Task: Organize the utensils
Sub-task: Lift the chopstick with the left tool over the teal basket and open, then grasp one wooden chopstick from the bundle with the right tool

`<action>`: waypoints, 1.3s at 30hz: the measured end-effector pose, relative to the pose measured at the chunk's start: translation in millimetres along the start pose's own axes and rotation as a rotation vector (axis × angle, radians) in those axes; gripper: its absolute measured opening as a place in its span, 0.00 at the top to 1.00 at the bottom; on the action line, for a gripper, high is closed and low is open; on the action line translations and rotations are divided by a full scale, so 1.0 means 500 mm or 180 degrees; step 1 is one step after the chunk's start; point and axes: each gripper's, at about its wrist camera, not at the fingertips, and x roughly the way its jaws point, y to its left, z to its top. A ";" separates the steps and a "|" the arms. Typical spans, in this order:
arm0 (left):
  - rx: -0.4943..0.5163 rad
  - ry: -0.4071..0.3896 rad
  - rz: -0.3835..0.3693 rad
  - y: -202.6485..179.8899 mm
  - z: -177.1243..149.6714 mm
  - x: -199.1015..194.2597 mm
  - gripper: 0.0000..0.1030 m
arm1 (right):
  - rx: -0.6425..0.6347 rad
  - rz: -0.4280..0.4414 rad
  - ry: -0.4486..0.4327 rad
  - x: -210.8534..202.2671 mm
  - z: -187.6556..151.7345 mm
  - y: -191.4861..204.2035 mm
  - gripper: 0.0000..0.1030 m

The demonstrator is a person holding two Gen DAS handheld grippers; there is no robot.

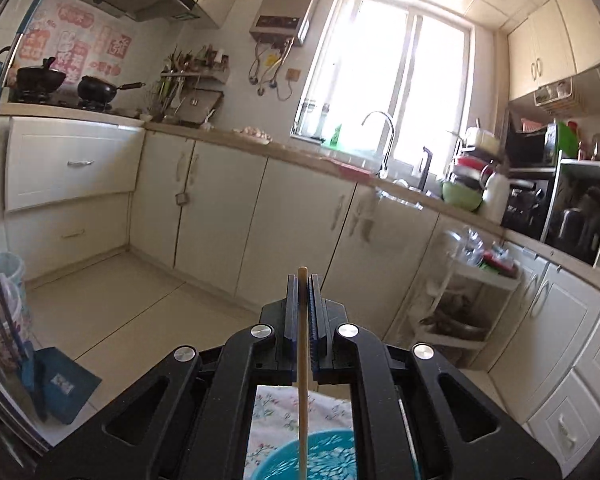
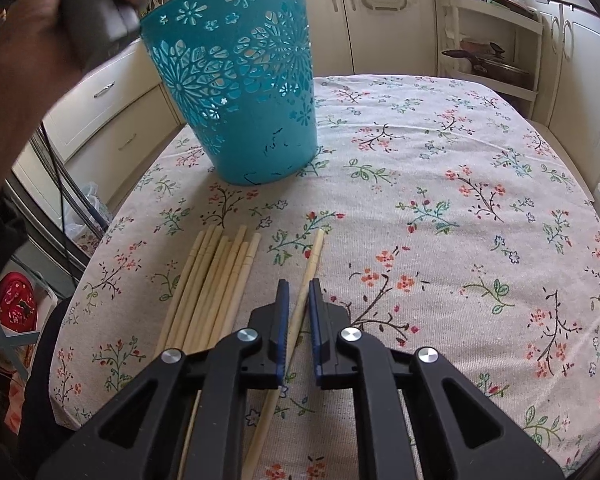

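My left gripper [image 1: 303,278] is shut on a wooden chopstick [image 1: 302,344] and holds it upright over the teal cut-out basket [image 1: 320,458], whose rim shows below the jaws. In the right wrist view the same basket [image 2: 244,80] stands on the flowered tablecloth [image 2: 440,200], with the hand holding the left gripper above its left rim. My right gripper [image 2: 299,286] is open, its jaws on either side of a single chopstick [image 2: 309,272] lying on the cloth. A bundle of several chopsticks [image 2: 212,284] lies just to its left.
Kitchen cabinets [image 1: 220,208], a sink with a tap [image 1: 384,140] and a stove with pans [image 1: 96,90] line the walls. A white rack [image 2: 496,40] stands beyond the table's far right corner. A blue dustpan [image 1: 60,384] lies on the floor.
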 end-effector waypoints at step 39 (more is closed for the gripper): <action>0.0366 0.1784 0.0261 0.229 -0.363 -0.141 0.21 | 0.0264 0.0284 -0.0129 -0.085 0.046 -0.020 0.95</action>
